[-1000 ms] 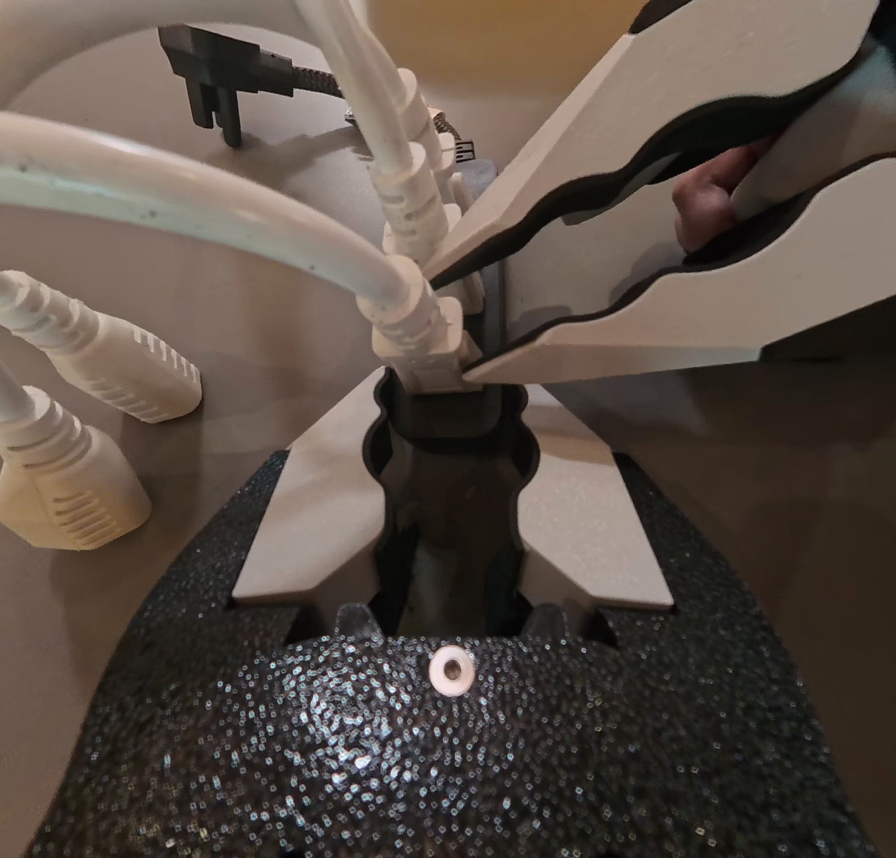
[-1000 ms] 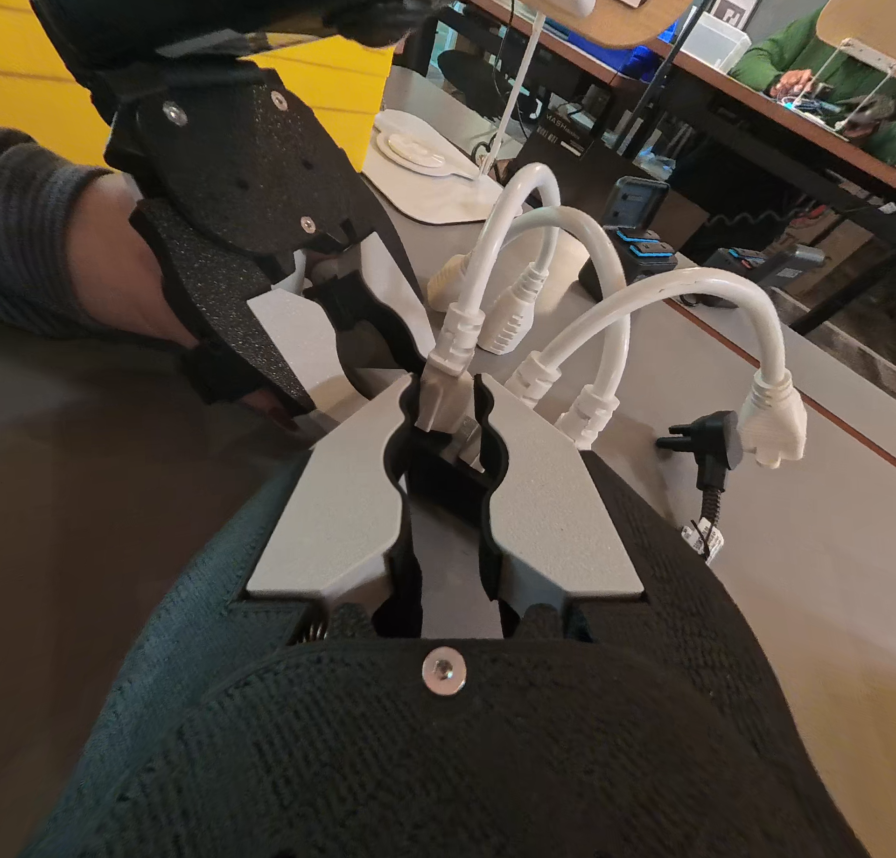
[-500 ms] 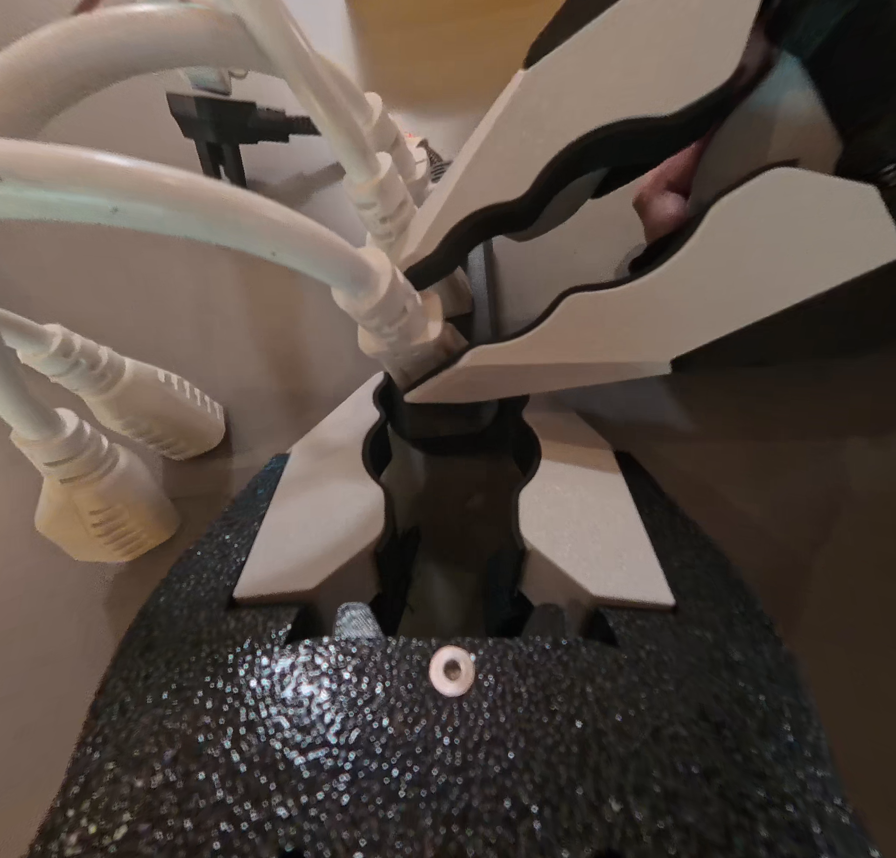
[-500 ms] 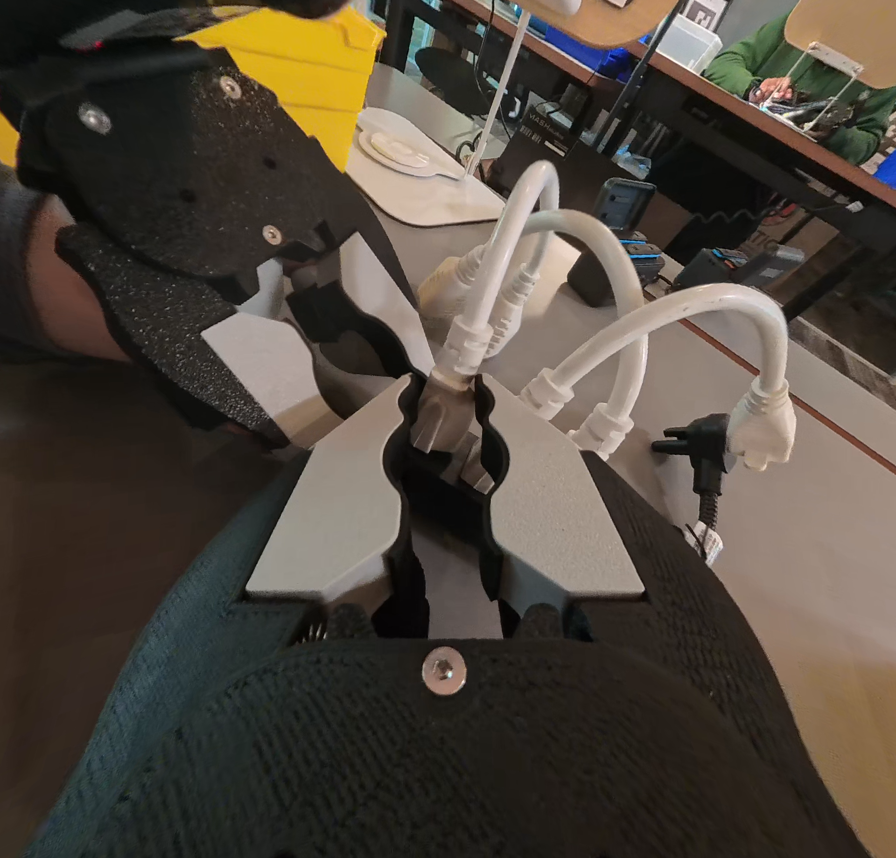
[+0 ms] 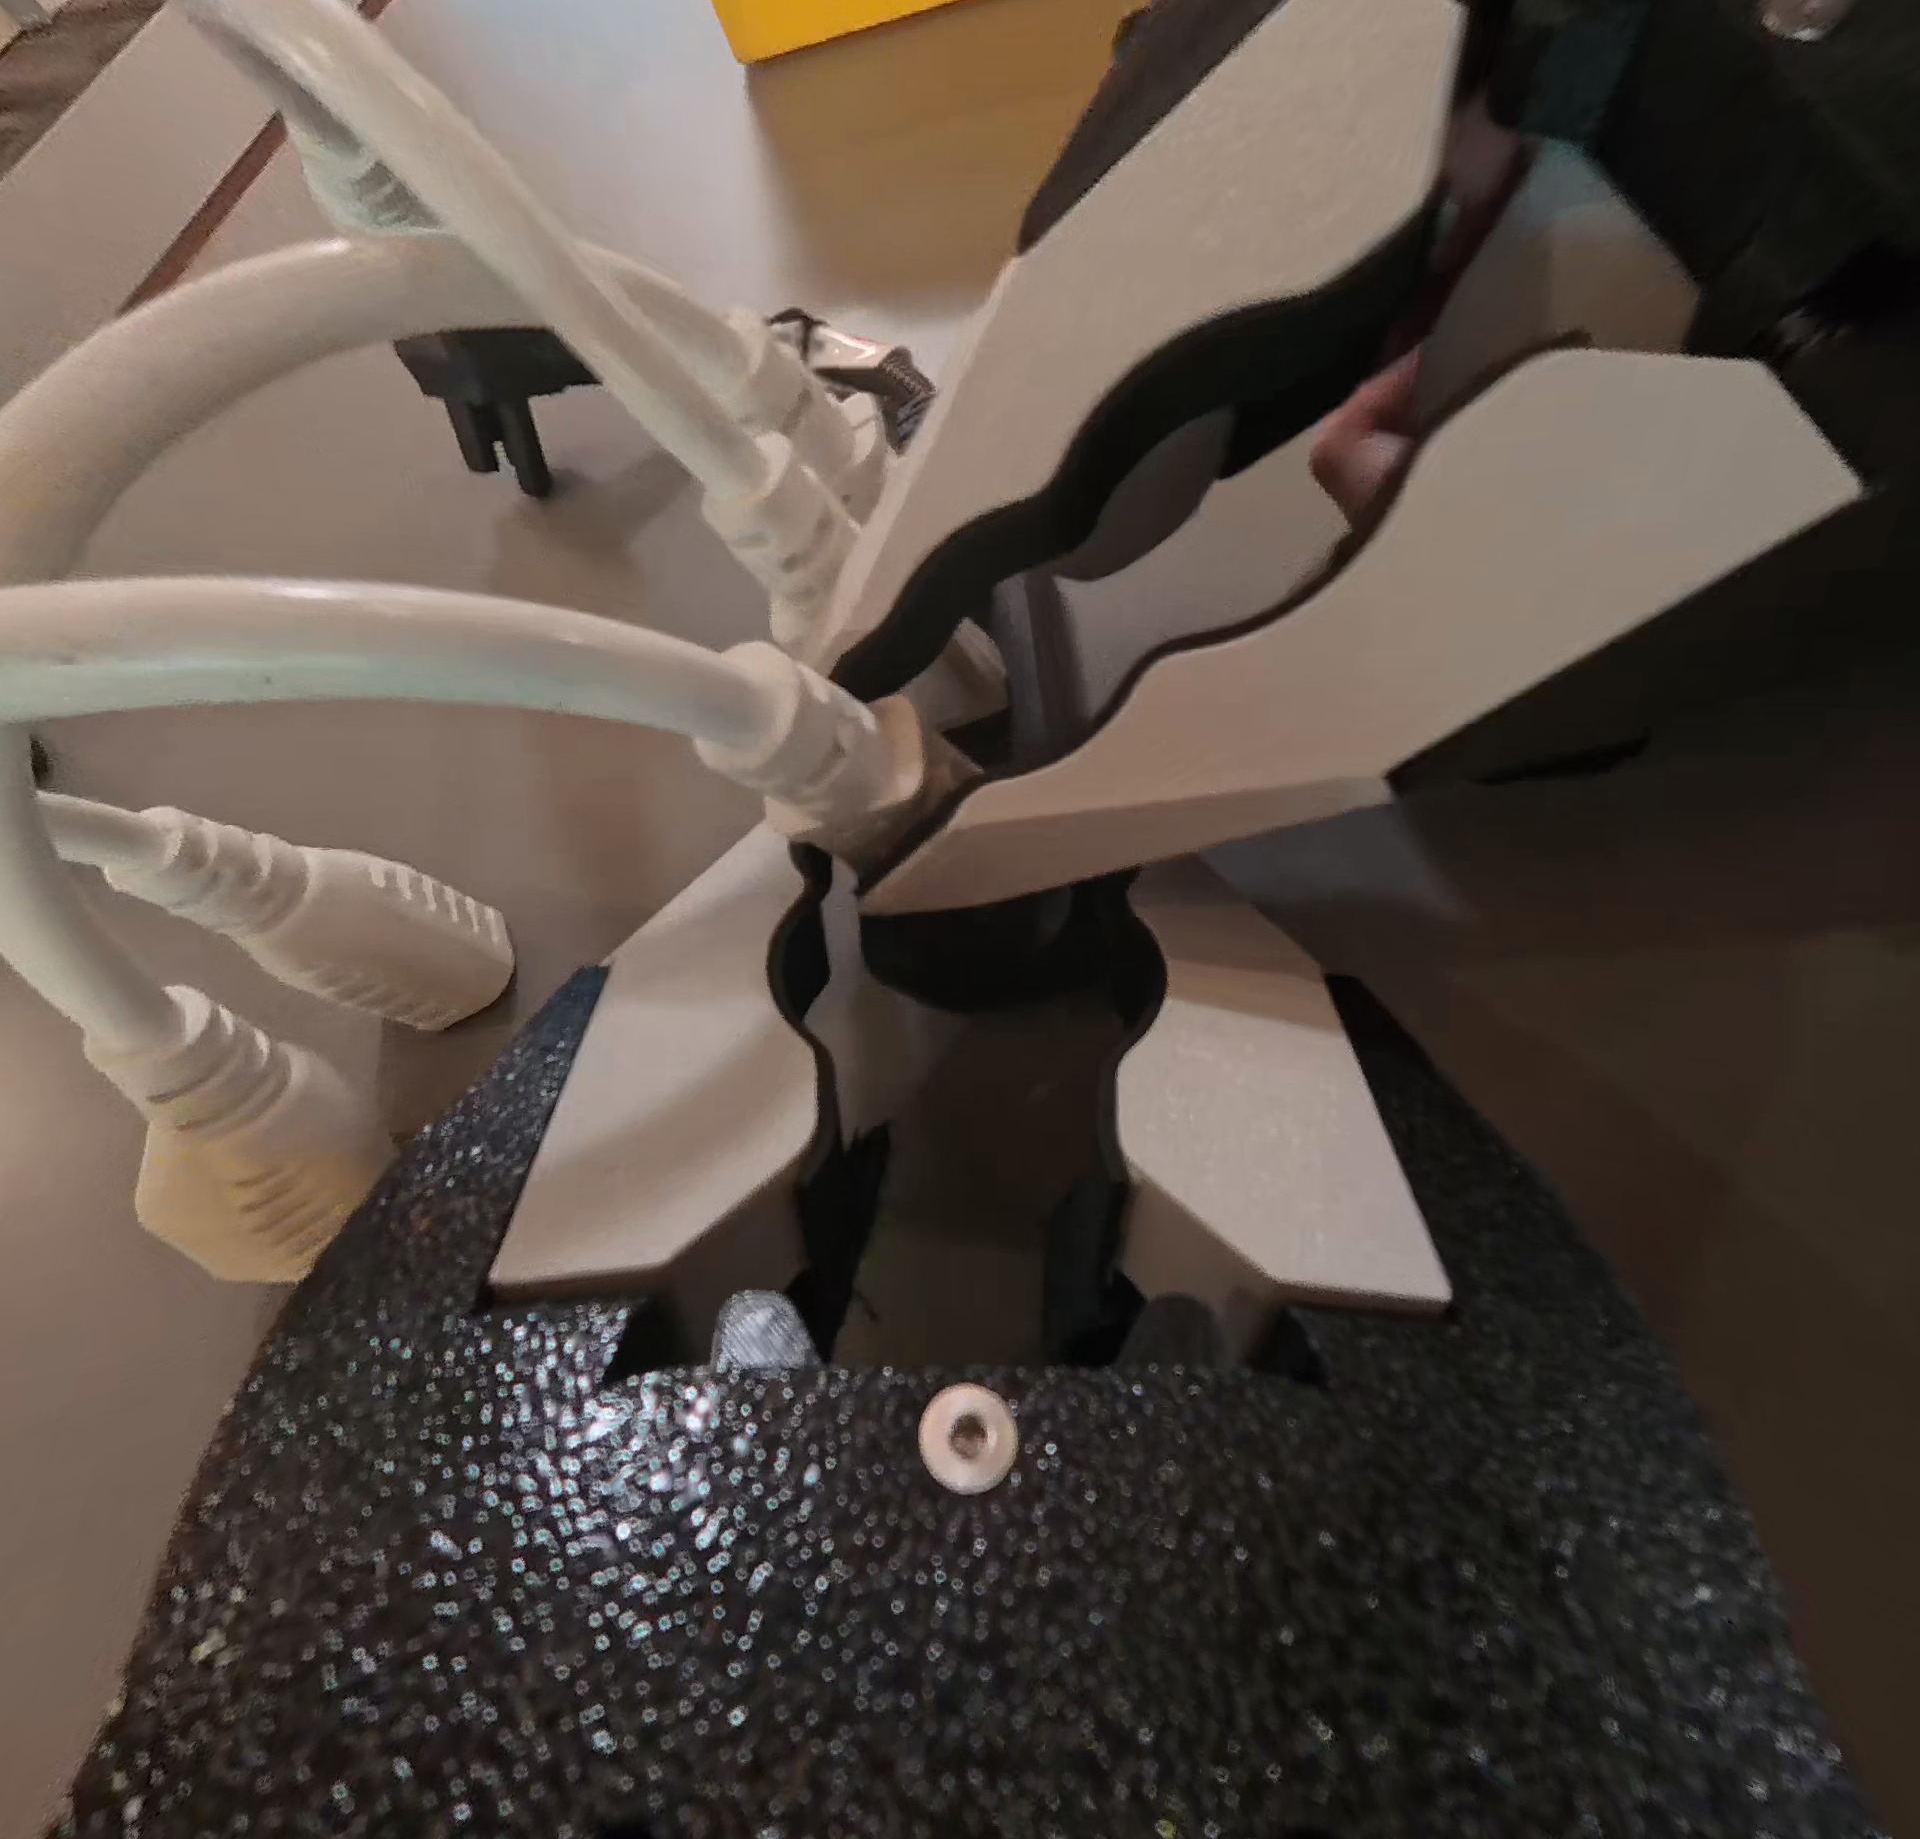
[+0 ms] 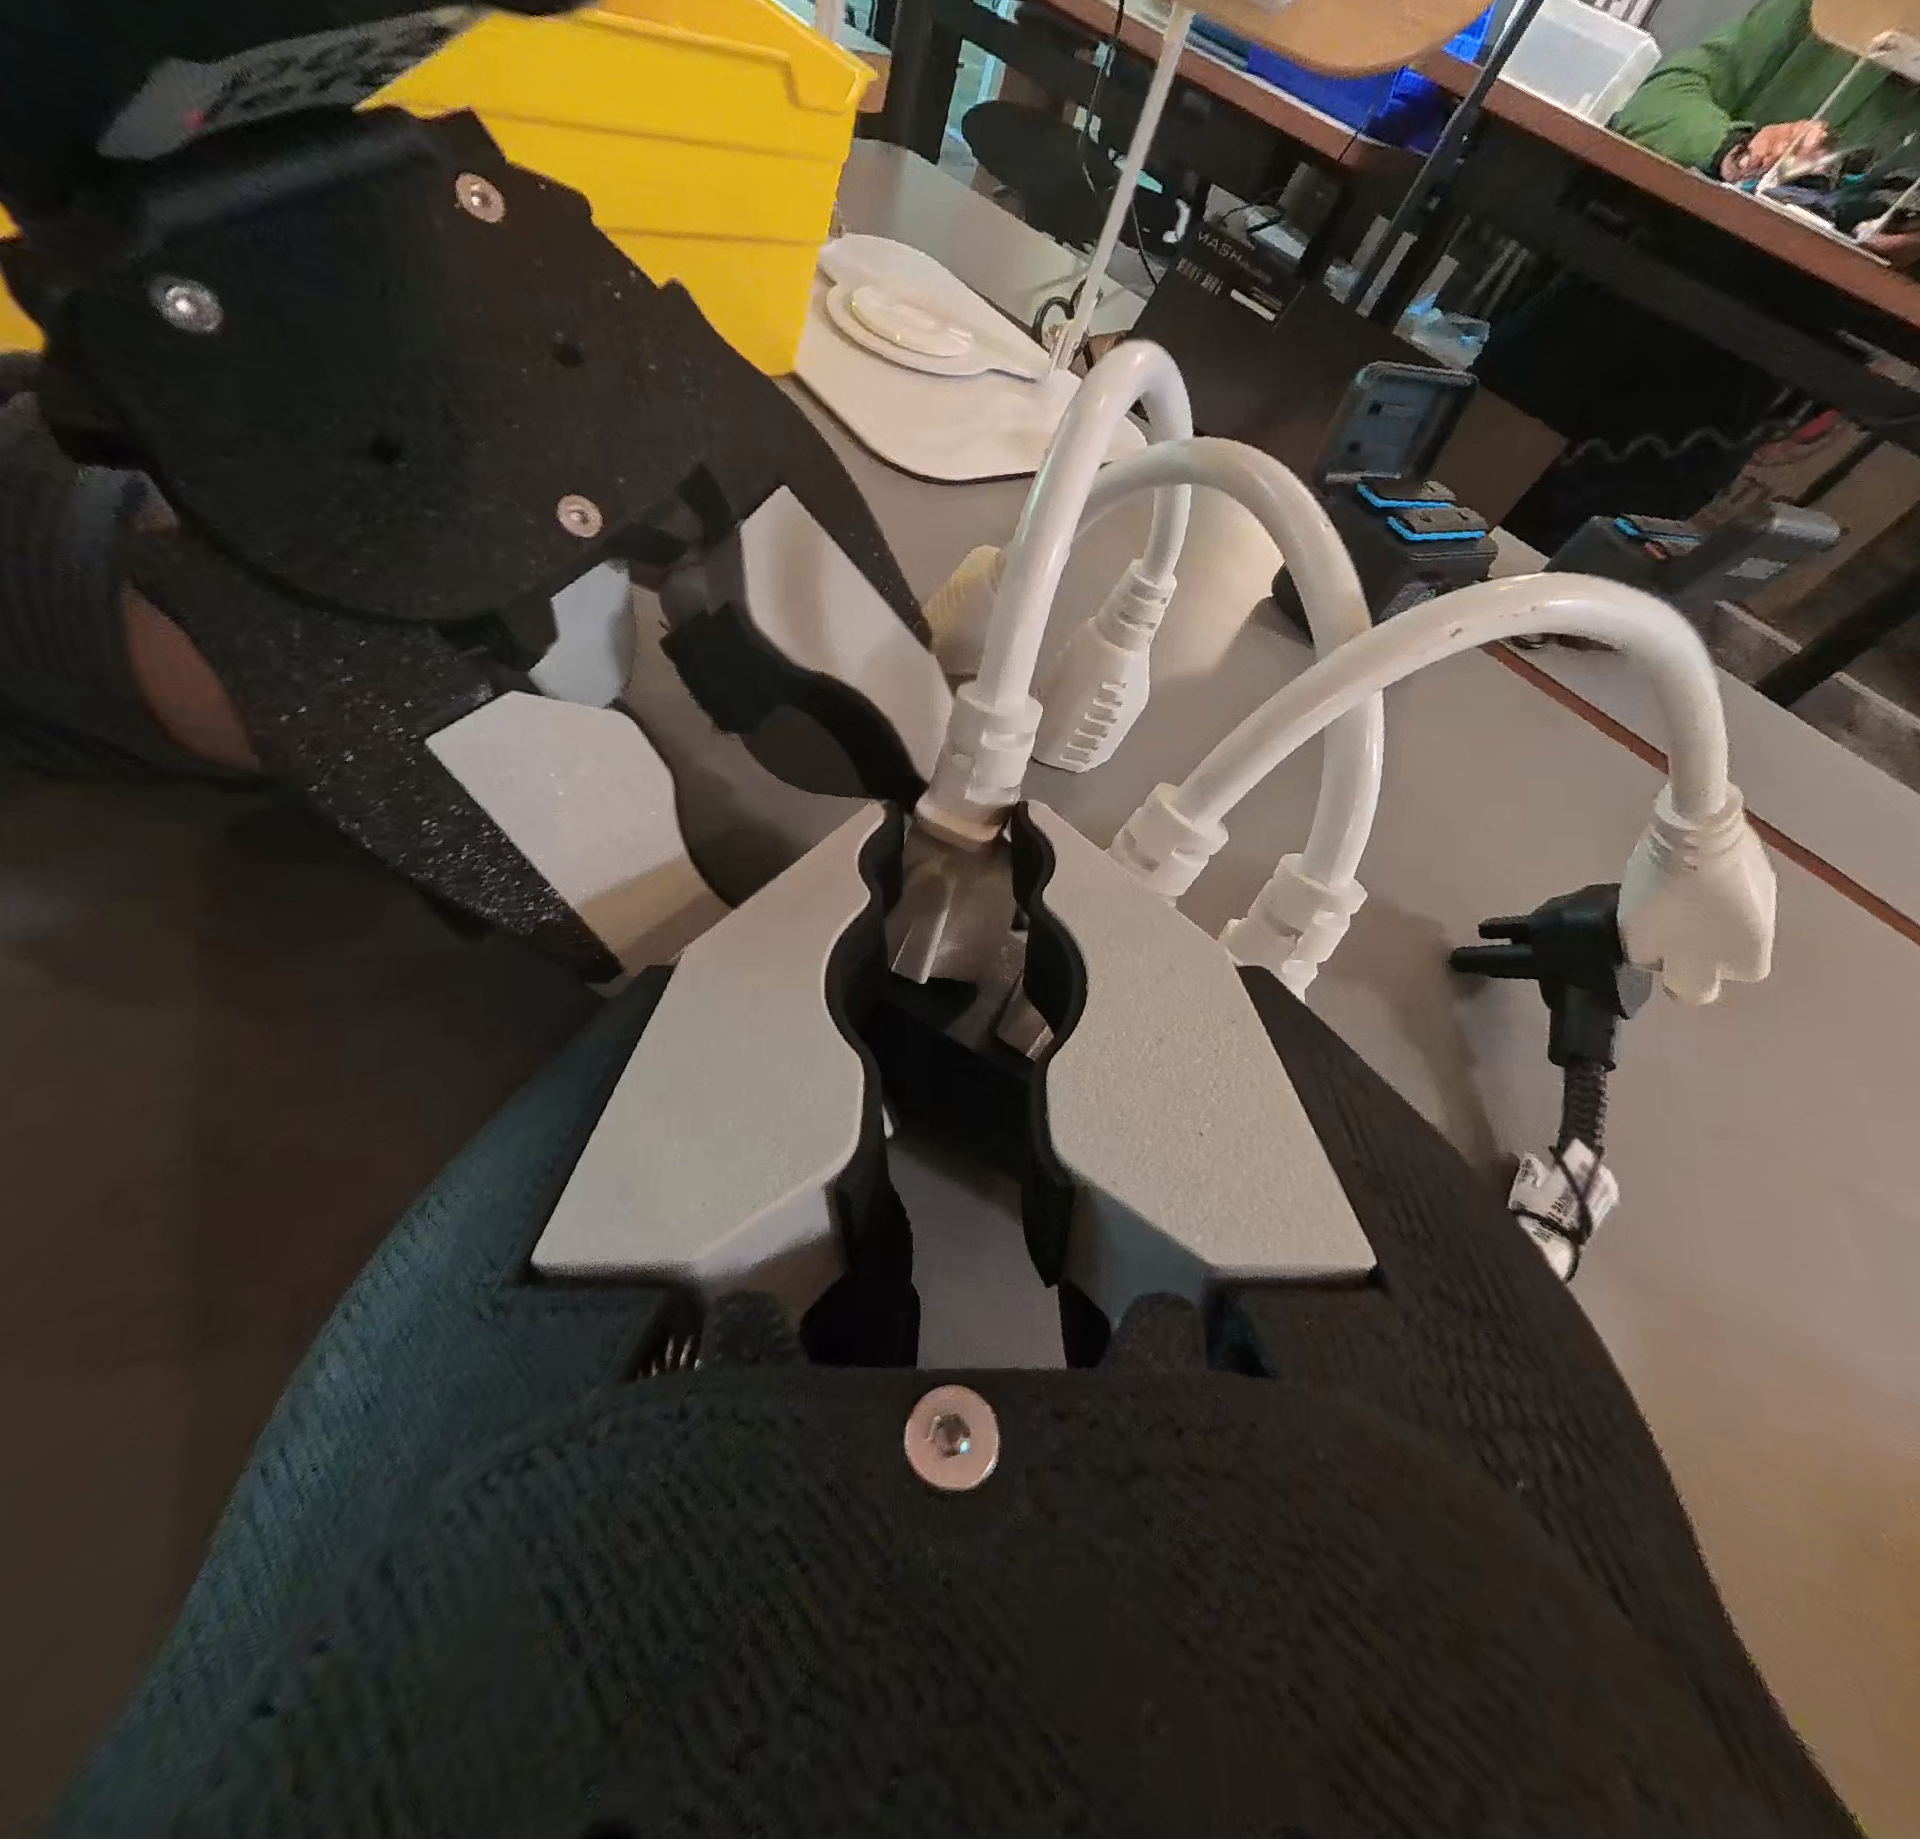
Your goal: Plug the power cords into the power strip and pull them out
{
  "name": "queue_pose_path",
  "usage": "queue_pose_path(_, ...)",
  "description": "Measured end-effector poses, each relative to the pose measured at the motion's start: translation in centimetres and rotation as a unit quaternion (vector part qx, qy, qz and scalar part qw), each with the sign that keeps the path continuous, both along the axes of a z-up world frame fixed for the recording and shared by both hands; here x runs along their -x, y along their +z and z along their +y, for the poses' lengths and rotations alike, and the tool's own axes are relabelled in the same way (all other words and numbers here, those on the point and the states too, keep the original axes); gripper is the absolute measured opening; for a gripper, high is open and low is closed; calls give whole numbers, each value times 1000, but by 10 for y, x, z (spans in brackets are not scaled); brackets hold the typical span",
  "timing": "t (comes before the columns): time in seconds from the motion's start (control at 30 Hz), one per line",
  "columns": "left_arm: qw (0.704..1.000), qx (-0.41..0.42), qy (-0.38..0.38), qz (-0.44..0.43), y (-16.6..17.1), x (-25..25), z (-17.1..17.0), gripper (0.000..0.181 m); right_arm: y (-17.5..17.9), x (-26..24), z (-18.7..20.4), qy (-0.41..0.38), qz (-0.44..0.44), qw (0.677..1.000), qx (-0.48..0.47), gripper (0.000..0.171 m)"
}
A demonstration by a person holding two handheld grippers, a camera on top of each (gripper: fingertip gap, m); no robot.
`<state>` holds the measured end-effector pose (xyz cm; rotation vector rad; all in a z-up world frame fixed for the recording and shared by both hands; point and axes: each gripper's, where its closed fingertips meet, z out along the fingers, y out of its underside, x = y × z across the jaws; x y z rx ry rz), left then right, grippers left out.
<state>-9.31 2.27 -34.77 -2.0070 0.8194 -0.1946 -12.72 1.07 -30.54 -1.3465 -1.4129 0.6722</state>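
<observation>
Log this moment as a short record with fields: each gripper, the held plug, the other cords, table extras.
right gripper: shut on white plug, prongs bare between its fingers
left gripper: open, tips just beside that plug
power strip: mostly hidden under the grippers
other white cords: two run down beside the right gripper, sockets hidden
loose white connector: off the table at its cord's end
black plug: lying on table
yellow bin: behind
</observation>
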Motion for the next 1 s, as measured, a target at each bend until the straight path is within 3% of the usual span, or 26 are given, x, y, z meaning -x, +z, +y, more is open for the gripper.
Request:
queue_pose_path(0.1,999,29,11,-18,-4,2,1,54,0,0,0,-2,-1,1000,-2,19)
queue_pose_path(0.17,999,44,4,-27,-5,-2,-2,46,0,0,1,-2,-2,1000,-3,19)
queue_pose_path(1.0,997,56,14,-53,-4,1,0,46,8,3,5,-27,53,992,115,14)
